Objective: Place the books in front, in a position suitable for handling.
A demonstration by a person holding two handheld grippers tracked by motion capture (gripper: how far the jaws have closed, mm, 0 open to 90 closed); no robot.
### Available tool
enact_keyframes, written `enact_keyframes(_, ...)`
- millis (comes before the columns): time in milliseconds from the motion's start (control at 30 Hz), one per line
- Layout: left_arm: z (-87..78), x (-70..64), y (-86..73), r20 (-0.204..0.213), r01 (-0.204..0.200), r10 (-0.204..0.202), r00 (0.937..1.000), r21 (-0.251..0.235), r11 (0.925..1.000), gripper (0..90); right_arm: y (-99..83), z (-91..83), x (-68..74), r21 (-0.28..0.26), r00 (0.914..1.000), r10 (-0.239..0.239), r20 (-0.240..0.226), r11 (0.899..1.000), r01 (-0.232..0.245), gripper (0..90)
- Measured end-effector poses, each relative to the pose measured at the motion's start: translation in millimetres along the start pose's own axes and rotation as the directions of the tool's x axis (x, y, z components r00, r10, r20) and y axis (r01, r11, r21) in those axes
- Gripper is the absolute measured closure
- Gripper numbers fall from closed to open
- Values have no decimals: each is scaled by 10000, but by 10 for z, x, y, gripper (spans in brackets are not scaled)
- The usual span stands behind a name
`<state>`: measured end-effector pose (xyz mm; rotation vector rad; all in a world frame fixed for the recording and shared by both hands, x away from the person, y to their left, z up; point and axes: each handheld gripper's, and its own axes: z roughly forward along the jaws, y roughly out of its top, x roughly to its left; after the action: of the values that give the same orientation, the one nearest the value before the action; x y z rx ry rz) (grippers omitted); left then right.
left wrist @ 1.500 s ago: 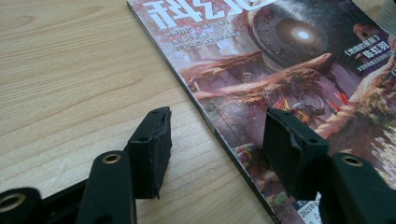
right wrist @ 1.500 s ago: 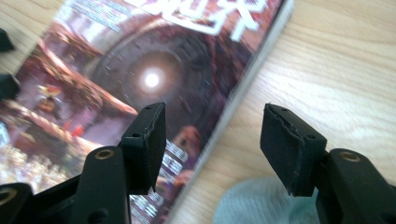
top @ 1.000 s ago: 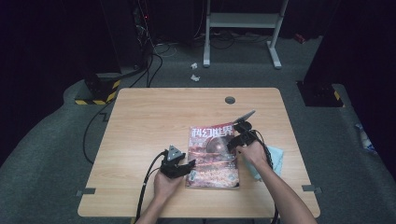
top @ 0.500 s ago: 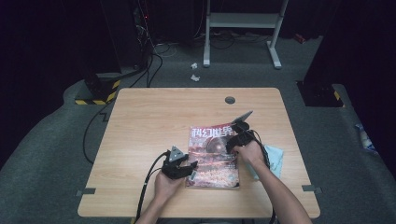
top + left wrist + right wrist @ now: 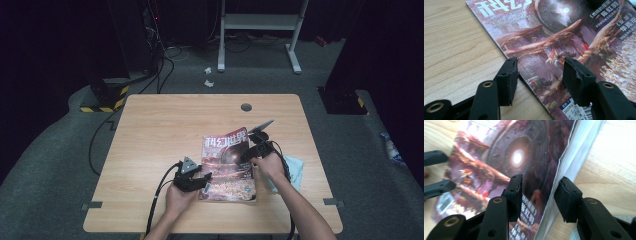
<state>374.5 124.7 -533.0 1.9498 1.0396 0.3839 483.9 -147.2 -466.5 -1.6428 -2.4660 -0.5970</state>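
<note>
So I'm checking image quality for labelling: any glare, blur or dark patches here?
High view: table evenly lit, surroundings nearly black. Left gripper view: magazine sharp, slight sheen on its globe. Right gripper view: bright glare spot on the cover, print soft, right tool jaws blurred up close.

Glaring white off the glossy magazine (image 5: 499, 165) cover, blurring up close; dimming to black beyond the lit surface (image 5: 165, 130).

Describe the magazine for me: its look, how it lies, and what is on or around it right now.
The magazine is a thin glossy issue with a reddish fantasy cover, white Chinese title, a dark sphere and a barcode. It lies cover-up on the wooden table, closed at its spine. The left gripper straddles that spine edge, jaws open. The right gripper, open, straddles the opposite edge, where the cover looks slightly raised off the white pages.
</note>
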Motion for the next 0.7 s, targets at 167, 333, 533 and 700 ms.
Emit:
enact_keyframes(167,4,5,3,-9,-38,38,10000,-5,10000,453,-21,-78,42,-323,9956,-37,-939,9995,7,597)
enact_keyframes(333,4,6,2,-4,-41,41,10000,-10,10000,450,26,-18,215,-48,9953,-773,-588,9970,772,601)
enact_keyframes(533,3,17,5,51,-78,78,10000,14,10000,446,47,36,239,205,9962,-835,-258,9962,841,655)
enact_keyframes(700,-20,75,10,187,525,-526,9984,48,9986,362,38,-19,229,-119,9936,-1068,-354,9942,1065,793)
